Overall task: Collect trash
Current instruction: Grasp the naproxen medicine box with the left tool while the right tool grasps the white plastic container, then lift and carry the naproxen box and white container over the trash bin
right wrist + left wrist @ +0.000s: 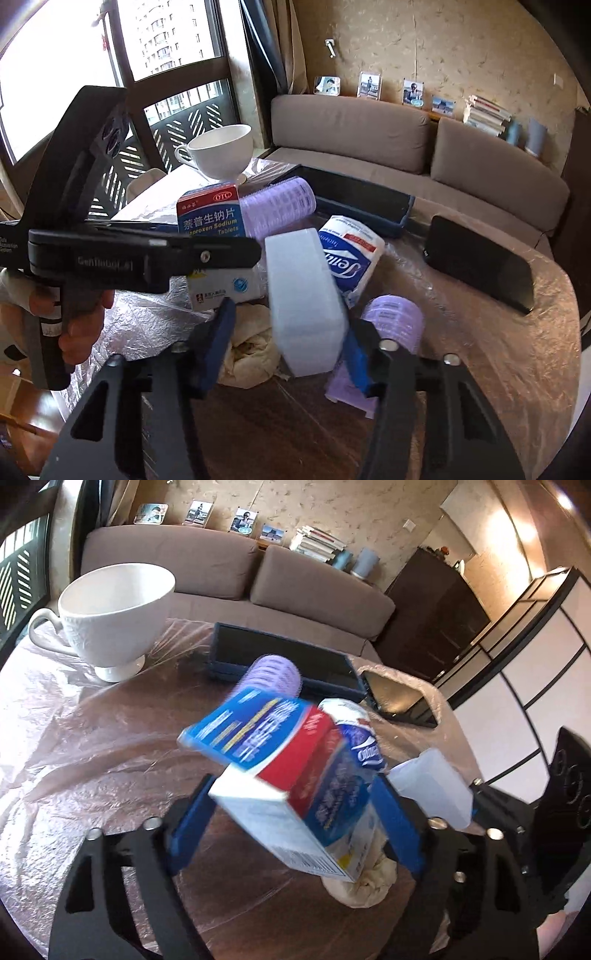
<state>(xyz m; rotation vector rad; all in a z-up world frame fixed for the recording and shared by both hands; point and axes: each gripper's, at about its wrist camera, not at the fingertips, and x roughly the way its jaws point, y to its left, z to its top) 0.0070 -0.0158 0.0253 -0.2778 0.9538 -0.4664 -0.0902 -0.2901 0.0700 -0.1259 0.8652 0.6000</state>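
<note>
Now left gripper (295, 812) clamps one medicine box (291, 775); right gripper (291, 336) clamps one white container (304, 295)

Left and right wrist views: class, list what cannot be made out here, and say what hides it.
- Left wrist view: print on the medicine box is motion-blurred; the box hides most of the crumpled tissue and tissue pack.
- Right wrist view: the left gripper covers the middle of the medicine box.
- Right wrist view: the white plastic box hides what lies behind it; the lower purple roller is partly hidden by the right gripper.
</note>
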